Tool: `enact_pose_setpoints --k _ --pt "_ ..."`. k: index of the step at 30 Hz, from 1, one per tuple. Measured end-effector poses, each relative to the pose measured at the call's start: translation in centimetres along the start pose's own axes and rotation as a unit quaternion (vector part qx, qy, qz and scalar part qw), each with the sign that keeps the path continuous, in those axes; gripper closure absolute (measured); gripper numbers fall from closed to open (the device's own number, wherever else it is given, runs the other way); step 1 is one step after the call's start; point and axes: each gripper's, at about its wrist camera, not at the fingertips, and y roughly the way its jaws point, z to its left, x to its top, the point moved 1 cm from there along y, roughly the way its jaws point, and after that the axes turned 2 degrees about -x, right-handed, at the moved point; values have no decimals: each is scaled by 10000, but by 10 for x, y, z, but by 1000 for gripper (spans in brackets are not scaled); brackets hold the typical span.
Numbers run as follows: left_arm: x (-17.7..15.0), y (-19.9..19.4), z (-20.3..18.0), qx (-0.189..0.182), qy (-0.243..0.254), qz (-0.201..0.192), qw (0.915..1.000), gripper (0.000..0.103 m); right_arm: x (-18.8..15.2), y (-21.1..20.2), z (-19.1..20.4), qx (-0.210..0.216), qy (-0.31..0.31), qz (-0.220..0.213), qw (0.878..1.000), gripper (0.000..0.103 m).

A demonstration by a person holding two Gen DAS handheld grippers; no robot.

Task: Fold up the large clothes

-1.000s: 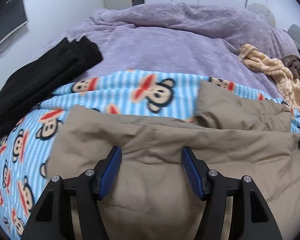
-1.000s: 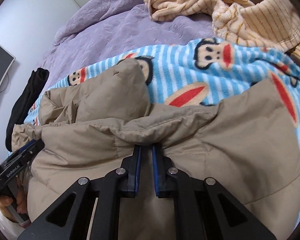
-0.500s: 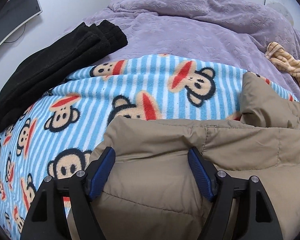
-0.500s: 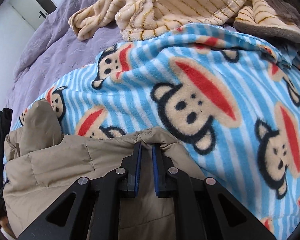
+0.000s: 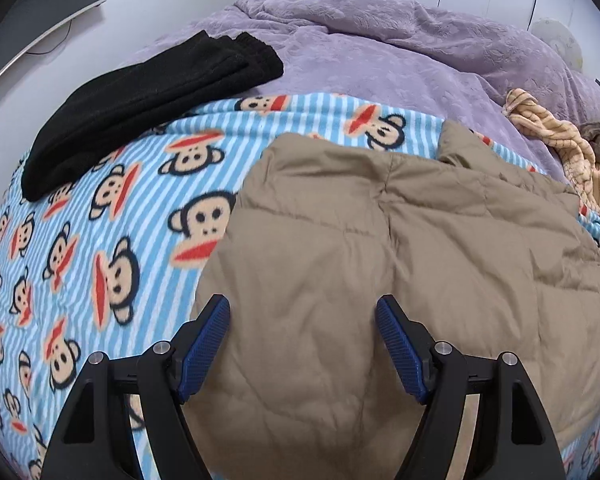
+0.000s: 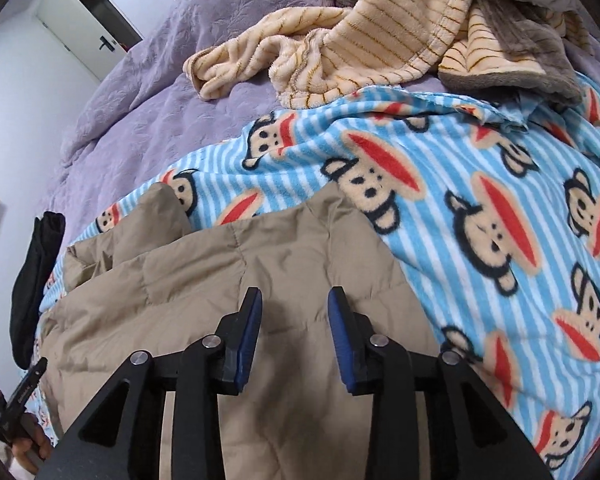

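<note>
Far left on the bed: folded black garment [image 5: 140,96], set well apart from the work, probably done and parked out of the way. Beneath everything, monkey-print blanket [image 5: 100,240] spread over the purple bedcover [image 5: 380,60], likely serving as the folding surface.

Left gripper [image 5: 303,344] poised above the near left part of the tan padded jacket [image 5: 400,260], jaws wide, nothing between them, no cloth pinched. Right gripper [image 6: 295,332] above the jacket's right portion, jaws parted to a moderate gap, also empty; shadow cast on the fabric just below. Both apparently released so the fold can settle.

Jacket lying flat in the middle of the blanket, quilted, softly creased, roughly rectangular, one folded flap poking up at the far edge.

Far right: rumpled cream striped fleece [image 6: 360,40], unfolded, seemingly awaiting its turn.
</note>
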Motion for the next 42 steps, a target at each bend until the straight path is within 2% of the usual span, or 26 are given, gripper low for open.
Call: enact_pose_setpoints --k 8,11,14,17,19,20,27,28,33,36,38,42 --pt "-56 -19 -7 -184 10 445 9988 26 -69 -36 -7 194 95 299 9993 51" --pt "-68 -26 -7 -265 -59 535 9982 26 -93 -46 -10 259 158 394 9988 49" --pt "-75 -31 -8 -306 -96 628 9975 26 -114 -55 -16 341 332 482 9977 39" --pt "-80 -32 -8 -365 -197 726 9965 26 -128 -59 -20 388 476 613 9962 38" --pt "-84 -34 -7 -335 -240 739 9964 12 -136 -60 -22 413 524 686 9954 35" --pt "-86 -35 -6 -282 -272 726 9966 0 -139 -60 -22 434 553 715 9950 32" --pt "-94 -34 -4 -260 -232 764 9965 0 -150 -55 -28 612 872 814 9910 28" --pt "-94 -33 -1 -298 -294 792 9960 0 -152 -55 -27 640 901 811 9906 23" --pt "-97 -28 17 -568 -726 893 9917 0 -154 -48 -29 821 1093 862 9869 23" --pt "-97 -27 25 -661 -834 855 9906 0 -153 -43 -32 1048 1290 858 9823 19" --pt "-97 -25 29 -771 -937 878 9887 0 -153 -41 -33 1256 1409 835 9785 9" --pt "-99 -17 37 -840 -1220 991 9840 0 -152 -32 -35 1490 1568 925 9719 9"
